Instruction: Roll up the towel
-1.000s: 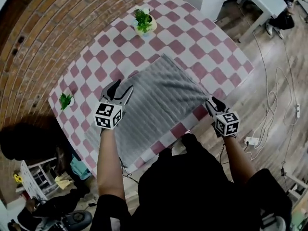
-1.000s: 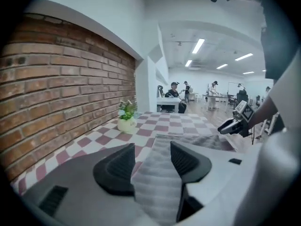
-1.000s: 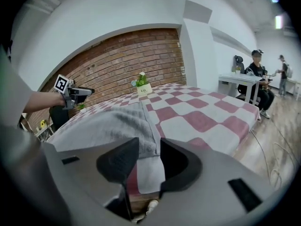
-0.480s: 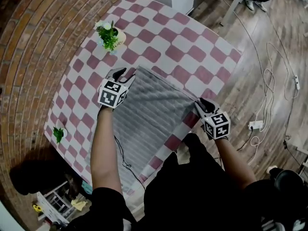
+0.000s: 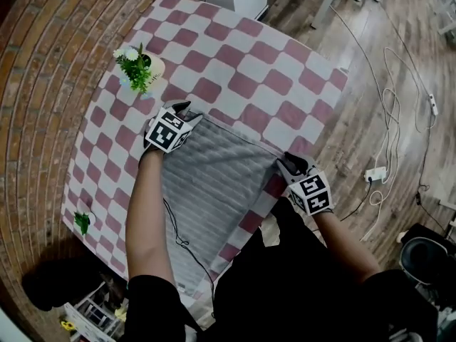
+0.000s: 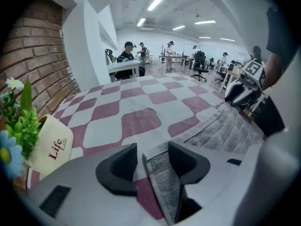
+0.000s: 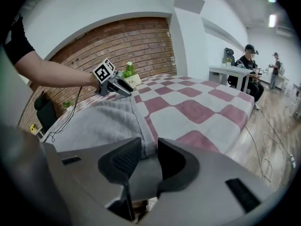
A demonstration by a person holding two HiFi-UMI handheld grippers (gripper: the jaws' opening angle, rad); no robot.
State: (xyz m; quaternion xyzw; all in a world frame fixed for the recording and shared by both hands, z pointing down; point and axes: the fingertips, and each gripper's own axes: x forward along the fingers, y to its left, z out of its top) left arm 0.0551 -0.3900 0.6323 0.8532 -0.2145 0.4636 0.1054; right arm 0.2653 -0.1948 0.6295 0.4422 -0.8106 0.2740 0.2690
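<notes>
The left claw [image 5: 184,110] sits at the far left corner of the grey towel [image 5: 214,180], at about eleven o'clock on the towel in the head view. Its jaws have just been opening a little. The towel corner stands up between them and leans on one jaw. There is a thin gap at the other jaw, so this claw is open and not squeezing.

The right claw [image 5: 288,164] is at the towel's other far corner, at about three o'clock. Its jaws have just been closing. In the right gripper view the towel edge fills the space between them, so this claw pinches the towel.

The towel lies flat on a table with a red and white checked cloth [image 5: 246,52]. Its near end hangs over the table edge at about seven o'clock, close to the person's body.

A small pot of flowers [image 5: 142,66] stands on the cloth at about eleven o'clock from the left claw, near it but not touching. A tiny green plant [image 5: 82,221] sits by the table edge at about eight o'clock. White cables [image 5: 390,112] lie on the wooden floor at about three o'clock.
</notes>
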